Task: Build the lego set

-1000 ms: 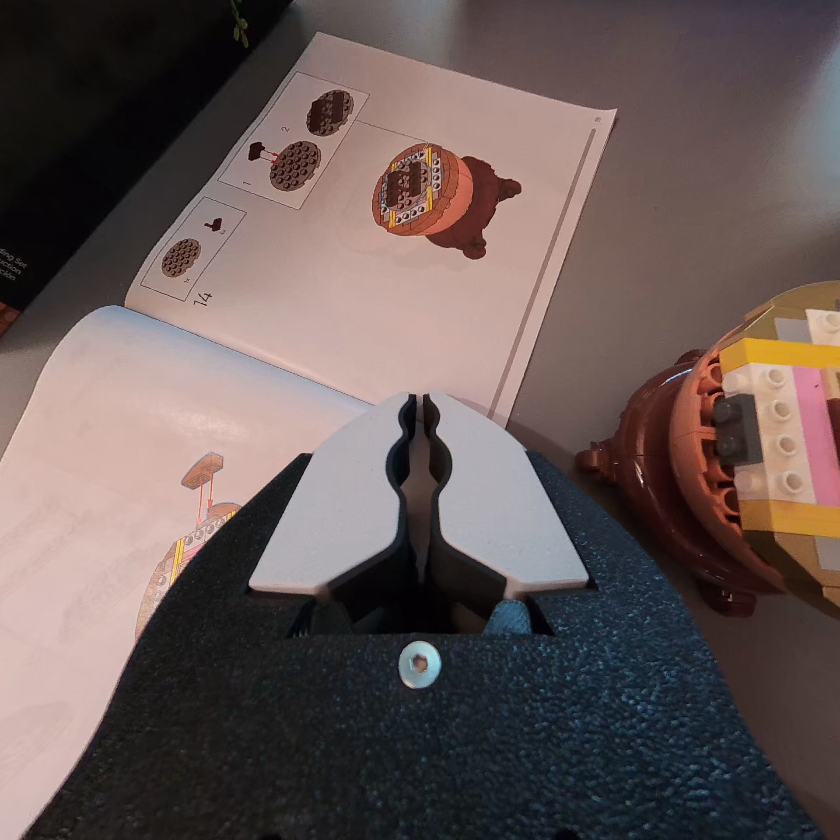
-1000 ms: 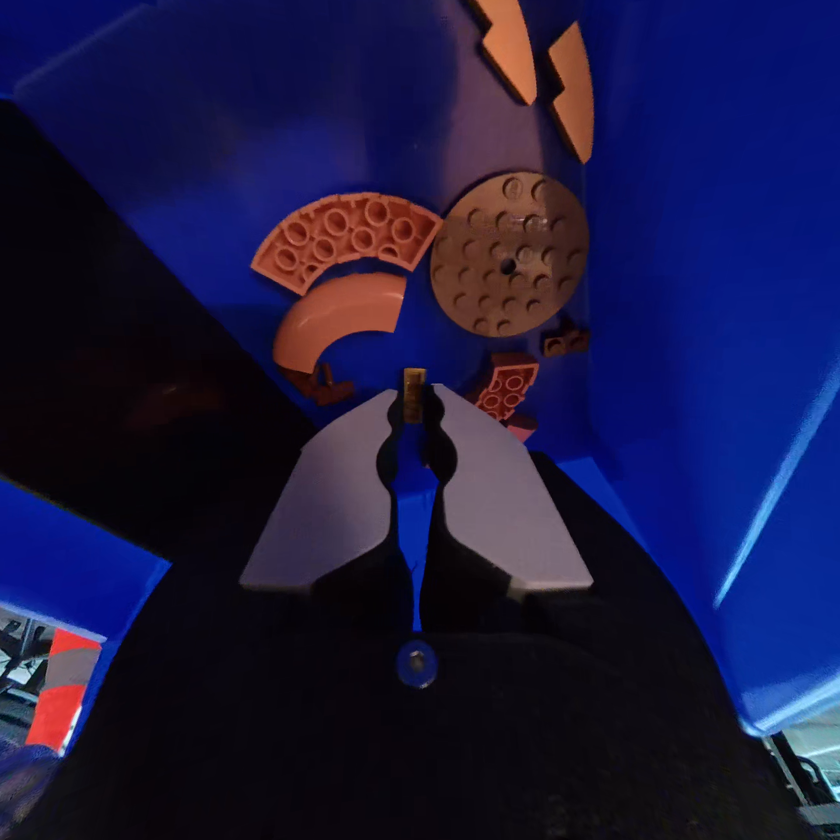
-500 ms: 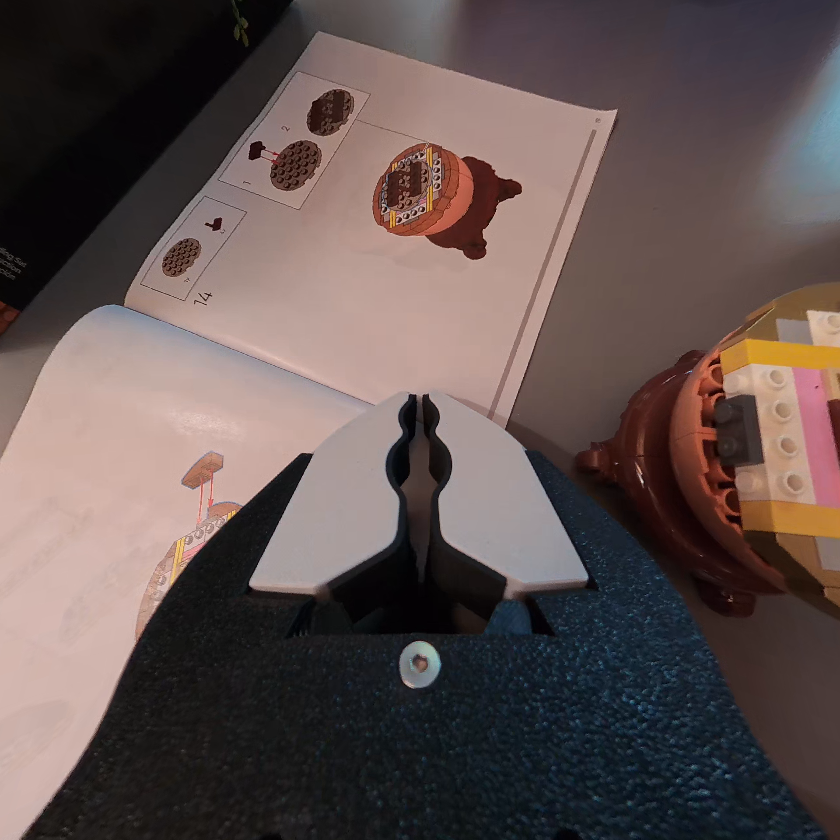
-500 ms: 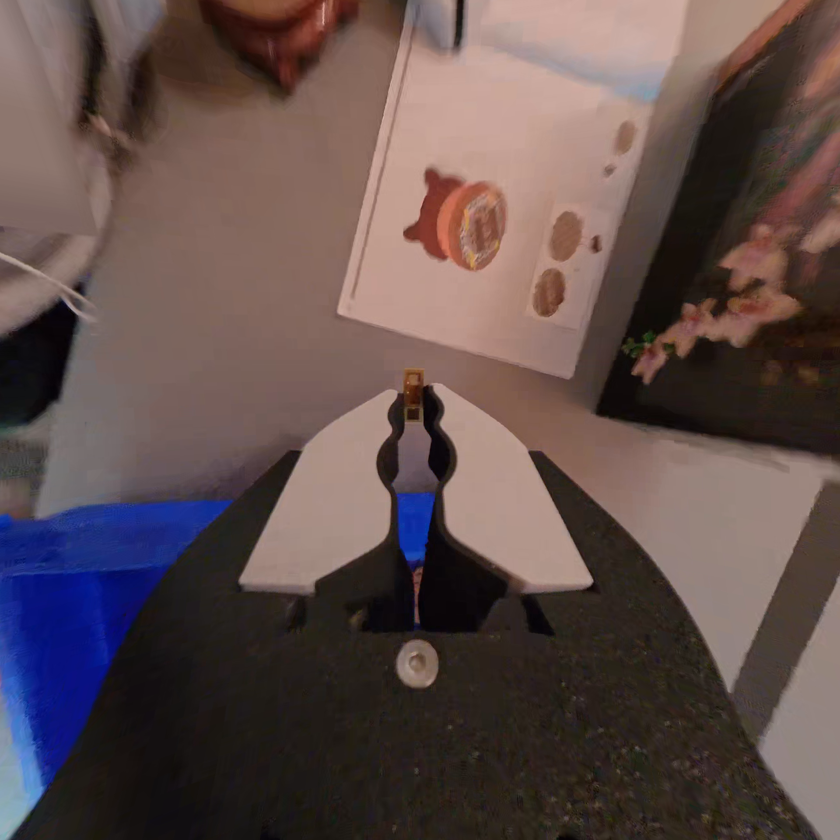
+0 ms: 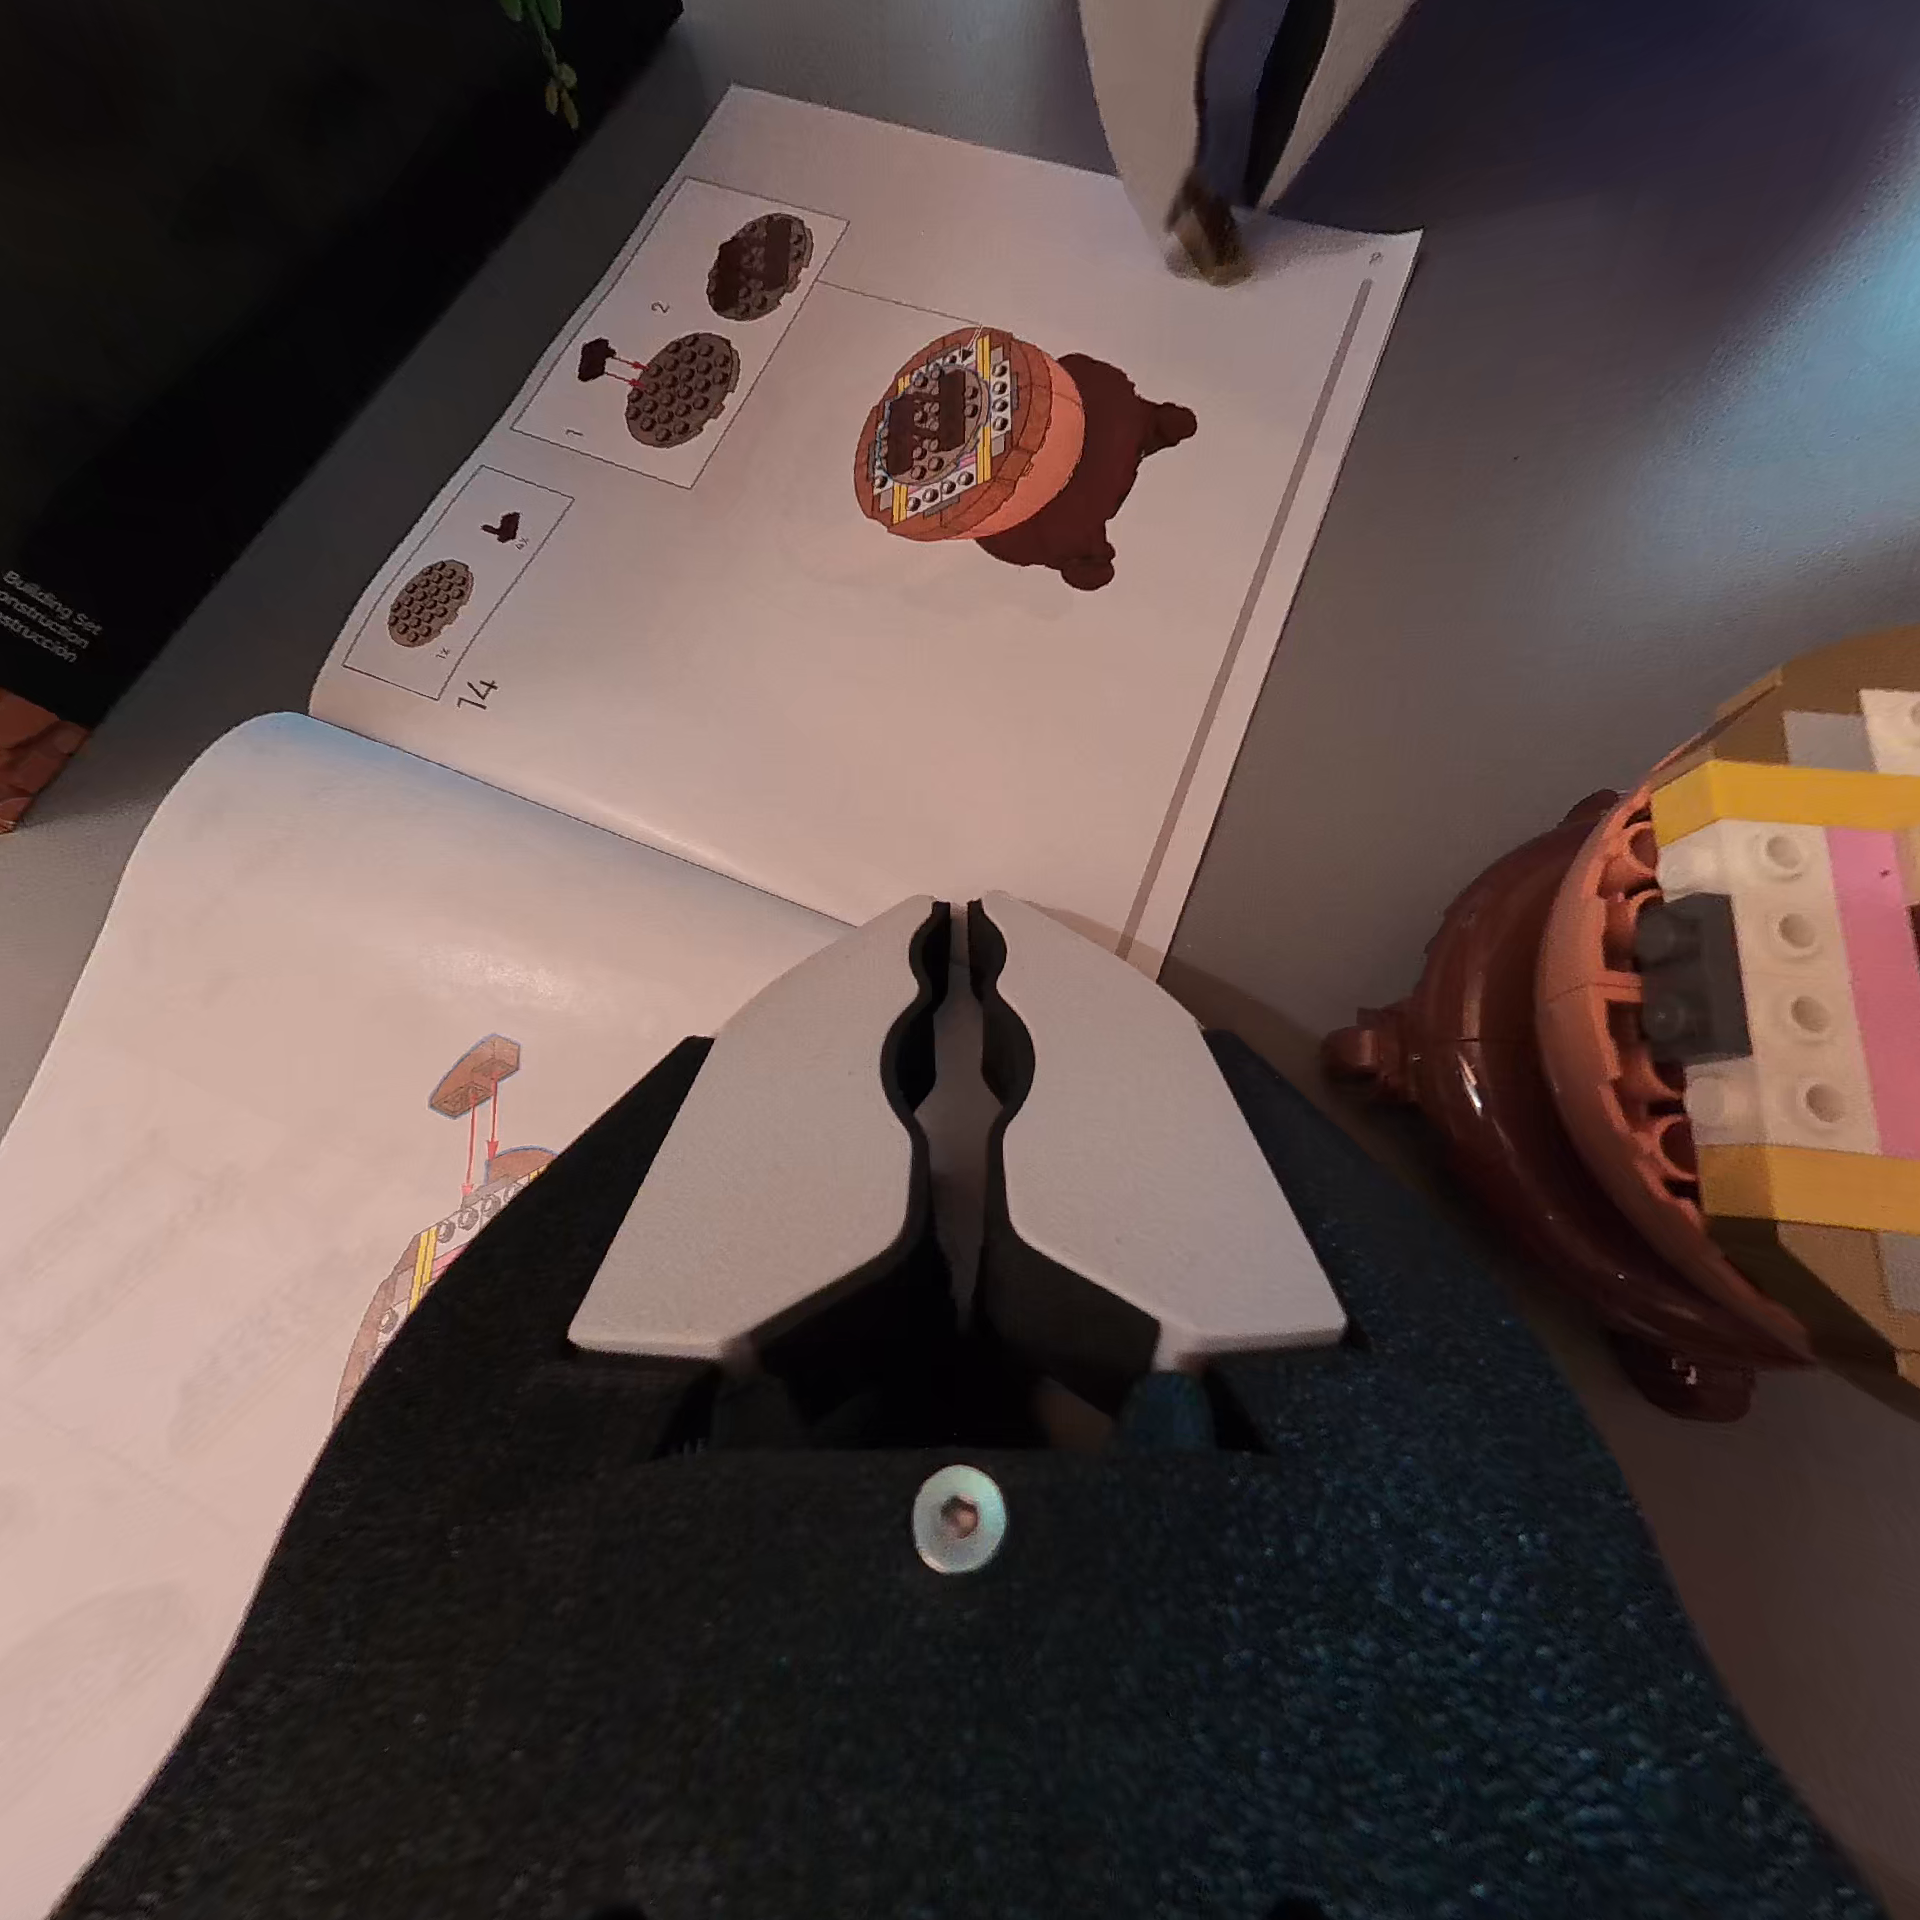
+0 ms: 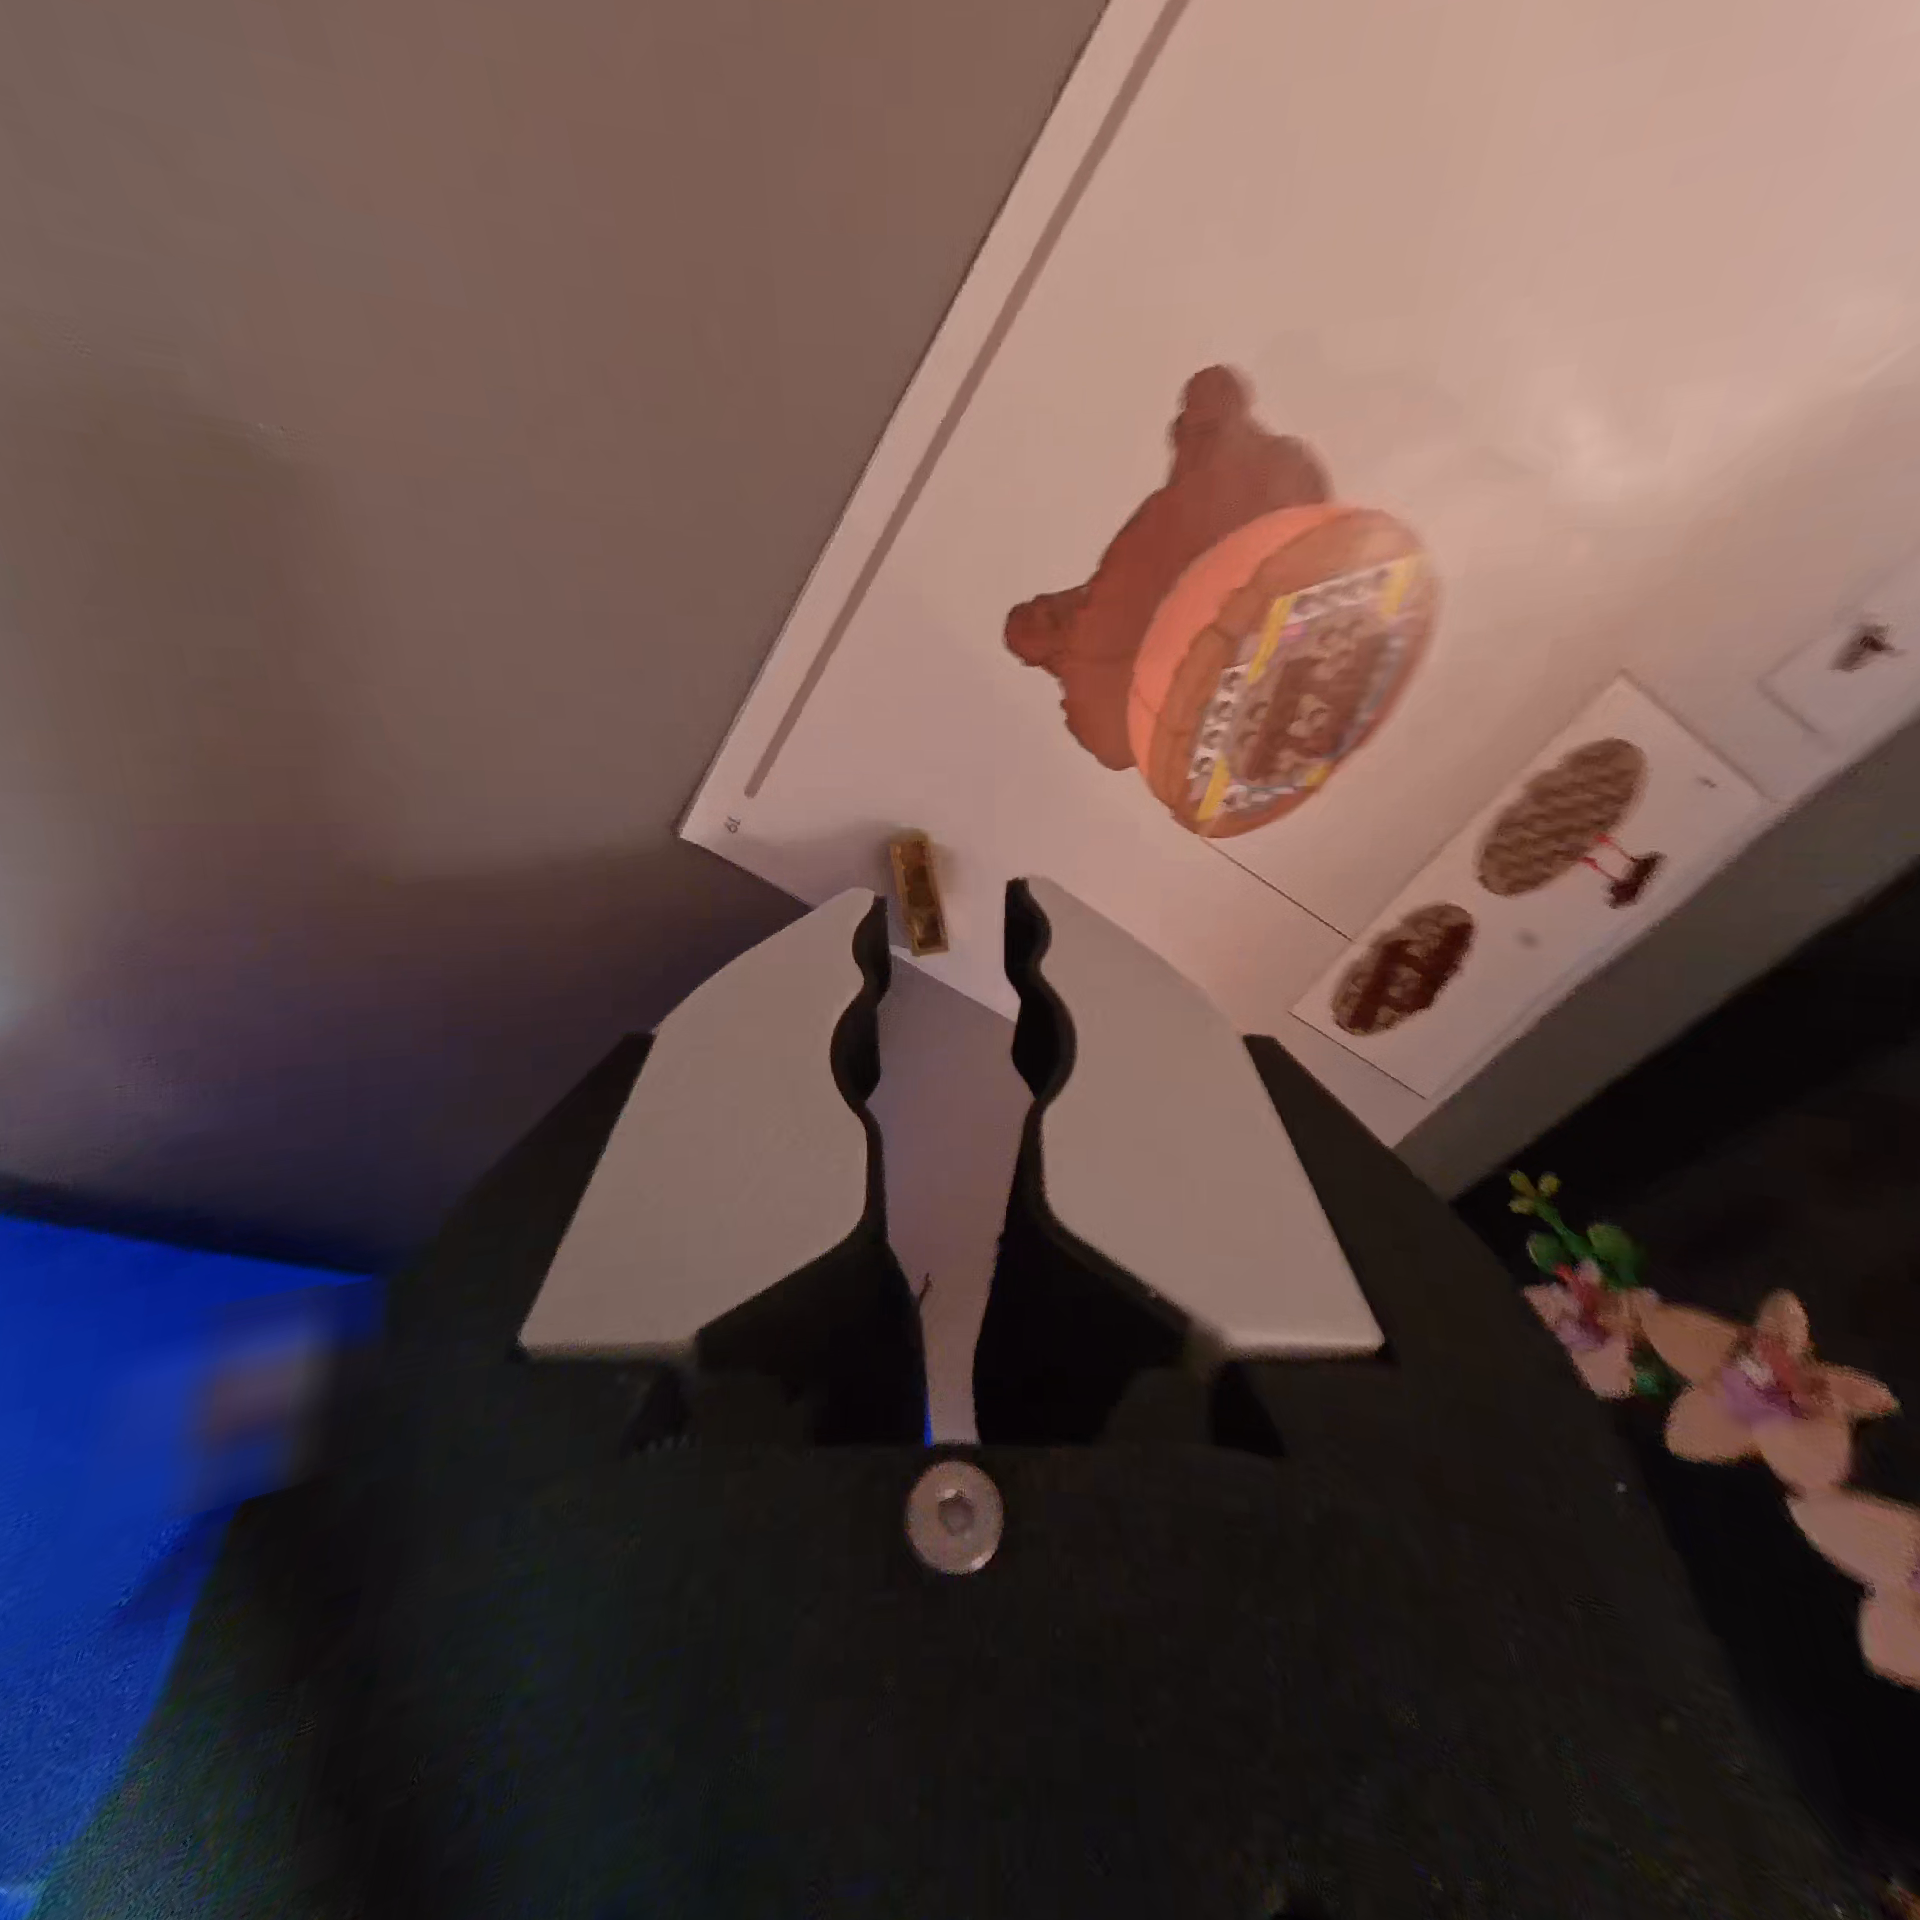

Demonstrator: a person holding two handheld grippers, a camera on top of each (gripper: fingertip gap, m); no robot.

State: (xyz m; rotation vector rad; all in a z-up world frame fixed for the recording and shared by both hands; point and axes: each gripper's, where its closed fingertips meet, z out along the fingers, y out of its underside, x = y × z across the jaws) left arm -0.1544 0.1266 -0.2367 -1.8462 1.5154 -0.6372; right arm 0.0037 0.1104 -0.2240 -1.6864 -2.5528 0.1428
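The left gripper [image 5: 958, 914] hovers low over the open instruction booklet [image 5: 831, 665], its jaws drawn almost together with only a thin slit between the tips and nothing between them. To its right, on the grey table [image 5: 1558, 416], the part-built lego model [image 5: 1704, 1049] lies tipped on its side: a dark brown rounded base with small feet, a lighter brown ring, and a studded face of white, pink, yellow and tan bricks bearing a small dark grey piece. Far across the booklet, at its far right corner, the right gripper [image 6: 945, 904] points down at the page with its jaws parted by a moderate gap. A small gold-tan lego piece [image 6: 917, 896] sits at the tips, close against the inner face of the left finger [image 6: 727, 1122] and clear of the right one; the view is blurred, so it may be lying on the paper or clinging to that finger, I cannot tell which. A black box [image 6: 1714, 1299] printed with pink flowers lies along the booklet's left side, and the blue bin [image 6: 156, 1507] shows at the near left of the right wrist view.
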